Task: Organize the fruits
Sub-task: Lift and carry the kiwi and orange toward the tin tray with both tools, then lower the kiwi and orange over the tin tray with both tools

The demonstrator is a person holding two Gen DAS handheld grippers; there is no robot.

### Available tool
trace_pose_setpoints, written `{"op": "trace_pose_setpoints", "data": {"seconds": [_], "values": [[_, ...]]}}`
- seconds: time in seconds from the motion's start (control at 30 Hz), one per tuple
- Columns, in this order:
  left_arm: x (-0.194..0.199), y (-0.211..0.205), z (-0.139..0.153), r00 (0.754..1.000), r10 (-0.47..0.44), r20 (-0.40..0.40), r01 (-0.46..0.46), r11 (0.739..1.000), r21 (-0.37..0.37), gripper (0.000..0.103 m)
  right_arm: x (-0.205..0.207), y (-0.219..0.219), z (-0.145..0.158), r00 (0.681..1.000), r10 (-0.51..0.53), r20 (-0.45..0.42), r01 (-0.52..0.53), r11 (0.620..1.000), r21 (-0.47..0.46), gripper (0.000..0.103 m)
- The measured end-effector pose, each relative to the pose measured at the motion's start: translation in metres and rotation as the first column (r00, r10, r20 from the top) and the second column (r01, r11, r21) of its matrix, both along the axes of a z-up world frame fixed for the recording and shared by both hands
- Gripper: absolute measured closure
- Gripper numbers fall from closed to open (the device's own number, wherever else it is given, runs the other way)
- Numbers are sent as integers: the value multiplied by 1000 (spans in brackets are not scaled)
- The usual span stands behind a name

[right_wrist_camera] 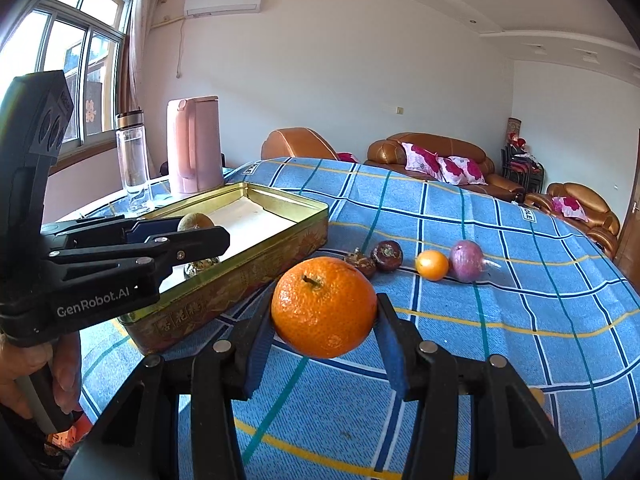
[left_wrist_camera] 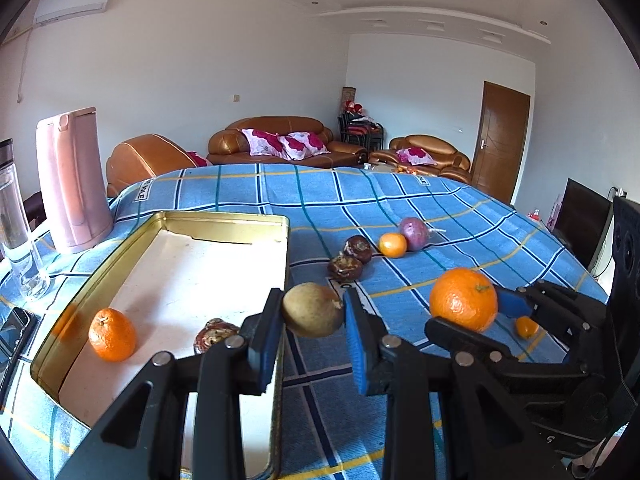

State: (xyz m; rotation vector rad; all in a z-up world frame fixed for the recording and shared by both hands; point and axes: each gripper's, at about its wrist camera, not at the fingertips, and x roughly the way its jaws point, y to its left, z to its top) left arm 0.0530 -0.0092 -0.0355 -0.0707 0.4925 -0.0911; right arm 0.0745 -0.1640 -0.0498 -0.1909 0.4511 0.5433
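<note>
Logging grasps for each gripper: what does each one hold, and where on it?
Left gripper: the brownish-green fruit, jaws pinching its two sides. Right gripper: the large orange, pinched at its sides, stem up.

The left hand-held gripper point(left_wrist_camera: 313, 312) is clamped on a brownish-green fruit point(left_wrist_camera: 313, 310), while the right hand-held gripper point(right_wrist_camera: 323, 314) is clamped on a large orange point(right_wrist_camera: 323, 307), both raised.

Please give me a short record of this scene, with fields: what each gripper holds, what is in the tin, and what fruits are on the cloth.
left gripper: shut on brownish-green fruit
right gripper: shut on large orange
gold tin: one orange, one dark wrinkled fruit
blue checked cloth: two dark fruits, small orange, purple fruit
beside tin: pink kettle, glass bottle
</note>
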Motion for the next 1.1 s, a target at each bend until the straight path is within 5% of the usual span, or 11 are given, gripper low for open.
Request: {"op": "trace_pose_setpoints", "data": {"seconds": [1.1], "values": [[-2, 37, -4, 996, 91, -1, -91, 996, -9, 72, 5, 44, 14, 997, 72, 37, -71, 997, -28, 53]]}}
